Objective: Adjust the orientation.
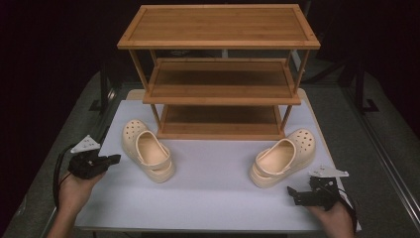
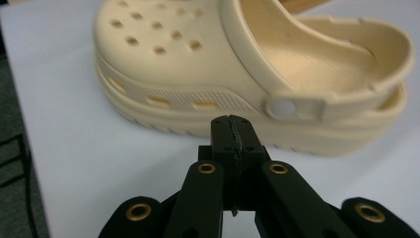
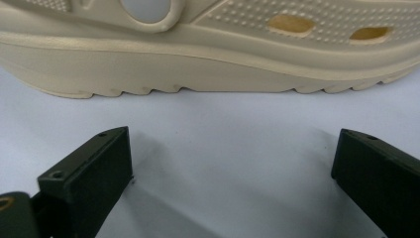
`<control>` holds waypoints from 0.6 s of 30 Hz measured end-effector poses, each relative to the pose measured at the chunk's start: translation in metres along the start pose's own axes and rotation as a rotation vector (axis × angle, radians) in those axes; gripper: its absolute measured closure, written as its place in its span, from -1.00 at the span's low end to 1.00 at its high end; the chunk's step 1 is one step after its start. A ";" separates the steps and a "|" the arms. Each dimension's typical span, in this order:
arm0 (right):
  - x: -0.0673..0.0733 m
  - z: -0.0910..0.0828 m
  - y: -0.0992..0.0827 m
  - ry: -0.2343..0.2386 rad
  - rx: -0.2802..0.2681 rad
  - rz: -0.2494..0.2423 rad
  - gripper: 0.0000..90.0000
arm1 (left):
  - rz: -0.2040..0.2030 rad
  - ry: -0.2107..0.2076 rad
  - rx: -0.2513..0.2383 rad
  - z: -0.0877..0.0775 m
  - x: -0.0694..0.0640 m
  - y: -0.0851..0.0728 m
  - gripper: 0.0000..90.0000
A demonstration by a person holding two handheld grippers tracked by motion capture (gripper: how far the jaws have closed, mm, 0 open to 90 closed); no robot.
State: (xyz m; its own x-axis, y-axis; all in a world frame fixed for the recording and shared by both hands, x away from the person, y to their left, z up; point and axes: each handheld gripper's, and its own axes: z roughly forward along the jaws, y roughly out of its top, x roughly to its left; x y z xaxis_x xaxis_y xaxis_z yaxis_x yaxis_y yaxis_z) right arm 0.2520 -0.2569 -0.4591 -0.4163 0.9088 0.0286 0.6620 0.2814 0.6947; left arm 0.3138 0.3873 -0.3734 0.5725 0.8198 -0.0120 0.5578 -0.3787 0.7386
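Matt cream foam-like clogs [image 1: 148, 151], a smooth white tabletop [image 1: 213, 193], a satin-finished bamboo-like wooden rack [image 1: 218, 25].

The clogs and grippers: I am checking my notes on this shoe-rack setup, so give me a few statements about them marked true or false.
1. The left gripper has its jaws pressed together with nothing between them. True.
2. The right gripper is clamped on a clog's heel strap. False: its jaws stand wide apart, short of the right clog.
3. Both clogs stand on the white table, in front of the wooden rack. True.
4. The left clog sits on the rack's lowest shelf. False: it is on the table.
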 end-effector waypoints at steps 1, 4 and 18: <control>0.000 0.000 0.000 0.000 0.000 0.000 -0.96 | -0.002 0.004 -0.004 0.001 0.002 0.003 1.00; 0.000 0.000 0.000 0.000 0.000 0.000 -0.96 | -0.006 0.008 -0.008 0.004 0.011 0.012 1.00; 0.000 0.000 0.000 0.002 -0.002 0.002 -0.96 | -0.020 0.099 0.000 0.043 0.062 0.058 1.00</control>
State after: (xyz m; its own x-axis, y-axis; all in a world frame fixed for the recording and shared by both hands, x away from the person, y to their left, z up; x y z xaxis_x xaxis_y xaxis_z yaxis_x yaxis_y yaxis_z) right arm 0.2520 -0.2572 -0.4593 -0.4161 0.9088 0.0315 0.6618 0.2790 0.6959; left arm 0.4077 0.3981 -0.3598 0.4988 0.8658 0.0402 0.5686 -0.3619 0.7388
